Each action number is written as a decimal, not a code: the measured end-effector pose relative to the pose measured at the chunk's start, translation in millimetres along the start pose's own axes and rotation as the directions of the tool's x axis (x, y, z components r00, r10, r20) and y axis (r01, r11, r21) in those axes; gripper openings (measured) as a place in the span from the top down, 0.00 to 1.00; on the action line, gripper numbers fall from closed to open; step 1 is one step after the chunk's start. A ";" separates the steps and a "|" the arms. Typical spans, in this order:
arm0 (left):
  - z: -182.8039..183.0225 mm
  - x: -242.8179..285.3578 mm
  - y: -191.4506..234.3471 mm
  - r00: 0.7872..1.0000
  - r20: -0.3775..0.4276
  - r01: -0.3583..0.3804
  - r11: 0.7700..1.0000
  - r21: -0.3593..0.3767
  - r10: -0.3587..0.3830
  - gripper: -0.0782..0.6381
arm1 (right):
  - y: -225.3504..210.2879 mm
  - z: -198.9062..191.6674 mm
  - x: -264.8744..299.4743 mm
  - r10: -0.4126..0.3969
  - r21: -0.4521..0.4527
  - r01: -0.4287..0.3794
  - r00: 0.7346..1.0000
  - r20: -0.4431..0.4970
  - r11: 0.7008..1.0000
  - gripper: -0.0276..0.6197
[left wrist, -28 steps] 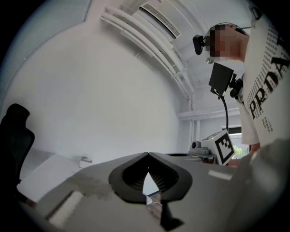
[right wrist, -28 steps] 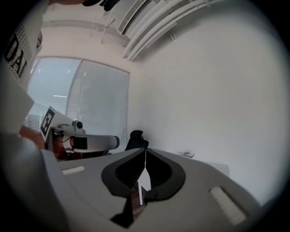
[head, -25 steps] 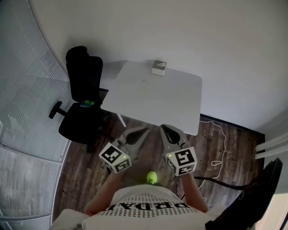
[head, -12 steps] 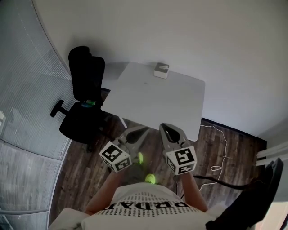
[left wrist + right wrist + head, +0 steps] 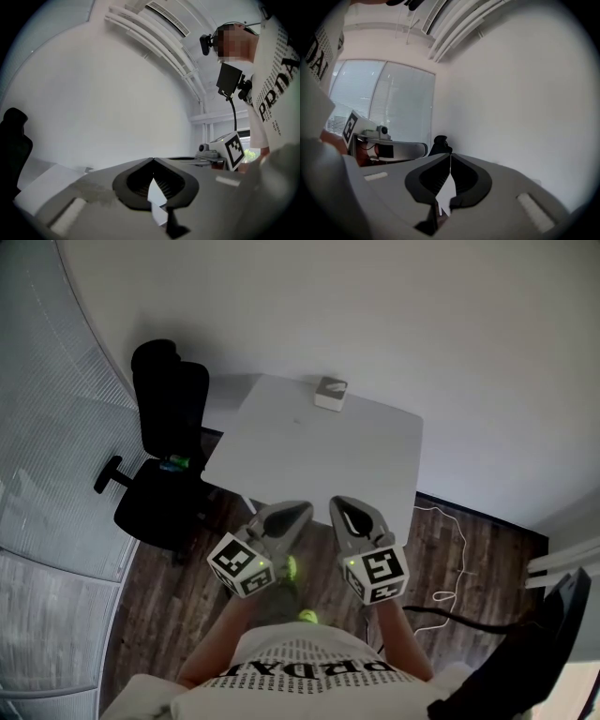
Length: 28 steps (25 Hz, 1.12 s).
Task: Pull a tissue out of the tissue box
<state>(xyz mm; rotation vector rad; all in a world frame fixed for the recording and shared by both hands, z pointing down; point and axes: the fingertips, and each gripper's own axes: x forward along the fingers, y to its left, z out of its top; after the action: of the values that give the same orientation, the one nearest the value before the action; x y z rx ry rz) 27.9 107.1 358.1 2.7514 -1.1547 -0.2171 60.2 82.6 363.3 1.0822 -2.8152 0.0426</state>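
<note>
Both grippers have their jaws closed tip to tip with nothing between them: the left gripper and the right gripper are held side by side over the dark wood floor, just short of the near edge of a white table. The tissue box stands well apart from them at the table's far edge, close to the wall. It is a small pale box with a darker panel on top, too small here to show any print. Only the head view shows the box, together with a black office chair at the table's left and a thin white cable on the floor to the right. The left gripper view looks past its closed jaws at the right gripper's marker cube and white rails along the ceiling. The right gripper view shows the left gripper's marker cube before a window with blinds. Large black letters on the person's white shirt seem to read "PRDA", and the rest is cut off.
</note>
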 end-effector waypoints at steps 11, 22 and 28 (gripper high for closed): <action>2.6 19.4 61.6 0.999 -0.034 0.025 0.998 0.052 -0.023 0.90 | -22.1 0.9 56.7 -0.037 -0.012 0.036 0.999 -0.034 0.999 0.94; 30.0 40.9 149.3 0.999 -0.010 0.038 0.997 0.064 -0.037 0.90 | -46.7 20.3 136.1 -0.073 -0.026 0.072 0.996 -0.046 0.997 0.94; 35.5 56.5 195.4 0.997 -0.014 0.076 0.996 0.038 -0.076 0.90 | -62.2 30.4 179.0 -0.109 -0.037 0.107 0.993 -0.048 0.994 0.94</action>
<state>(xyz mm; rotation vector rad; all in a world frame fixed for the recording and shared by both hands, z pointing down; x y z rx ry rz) -75.5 -71.6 356.8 2.8286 -1.0630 -0.1886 -33.1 -84.8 354.6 1.2067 -2.6991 0.0109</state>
